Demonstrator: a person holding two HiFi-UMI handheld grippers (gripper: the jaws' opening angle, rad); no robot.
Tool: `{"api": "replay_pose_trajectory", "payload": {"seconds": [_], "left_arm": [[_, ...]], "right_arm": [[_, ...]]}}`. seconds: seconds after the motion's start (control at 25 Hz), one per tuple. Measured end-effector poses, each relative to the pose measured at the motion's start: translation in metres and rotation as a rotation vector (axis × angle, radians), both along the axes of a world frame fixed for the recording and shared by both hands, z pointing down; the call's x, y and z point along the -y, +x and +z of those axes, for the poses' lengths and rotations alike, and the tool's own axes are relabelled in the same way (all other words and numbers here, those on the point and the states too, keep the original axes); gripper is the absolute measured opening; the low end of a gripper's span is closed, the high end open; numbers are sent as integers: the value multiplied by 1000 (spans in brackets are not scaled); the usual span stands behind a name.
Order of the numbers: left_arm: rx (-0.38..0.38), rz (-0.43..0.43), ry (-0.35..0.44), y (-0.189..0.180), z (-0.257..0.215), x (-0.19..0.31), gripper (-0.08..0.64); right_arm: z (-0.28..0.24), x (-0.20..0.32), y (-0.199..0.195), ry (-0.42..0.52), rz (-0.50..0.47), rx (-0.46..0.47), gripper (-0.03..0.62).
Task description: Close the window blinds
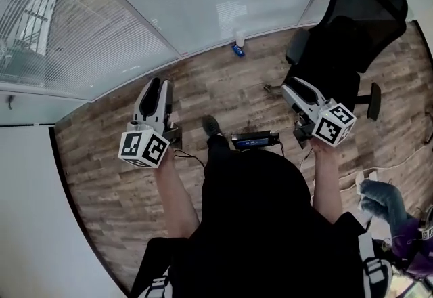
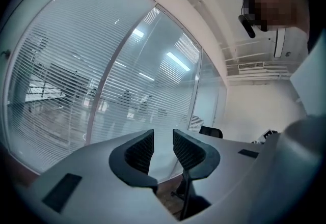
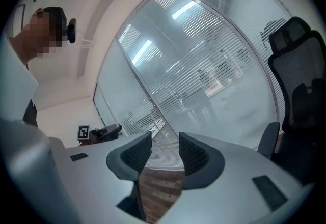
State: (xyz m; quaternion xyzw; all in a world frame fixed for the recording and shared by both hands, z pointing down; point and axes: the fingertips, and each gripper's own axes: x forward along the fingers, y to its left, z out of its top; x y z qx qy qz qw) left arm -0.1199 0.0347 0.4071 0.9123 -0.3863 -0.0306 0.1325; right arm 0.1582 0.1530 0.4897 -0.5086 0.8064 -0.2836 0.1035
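The window blinds (image 1: pixel 74 26) hang behind glass at the upper left of the head view; their slats stand apart enough that the outside shows through. My left gripper (image 1: pixel 157 83) is held level and points toward them, well short of the glass. Its jaws stand apart with nothing between them (image 2: pixel 163 142), and the slatted panes (image 2: pixel 61 85) fill that view. My right gripper (image 1: pixel 289 87) is out to the right, beside a black office chair (image 1: pixel 352 26). It is open and empty too (image 3: pixel 165 147), facing more blinds (image 3: pixel 214 60) behind glass.
Wood floor runs below the glass wall, where a small blue object (image 1: pixel 238 50) lies at its base. The chair (image 3: pixel 298 85) stands close on the right. A dark device with cables (image 1: pixel 256 139) hangs at the person's front. A bag (image 1: pixel 385 202) lies at the lower right.
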Motion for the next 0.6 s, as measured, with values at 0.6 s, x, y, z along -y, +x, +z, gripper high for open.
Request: {"api": "replay_pose_trajectory", "payload": {"seconds": [0.6], "left_arm": [[101,63,-3,22,-19,-47,130]], "right_arm": [[13,-37,14,46,18,164,155]]}}
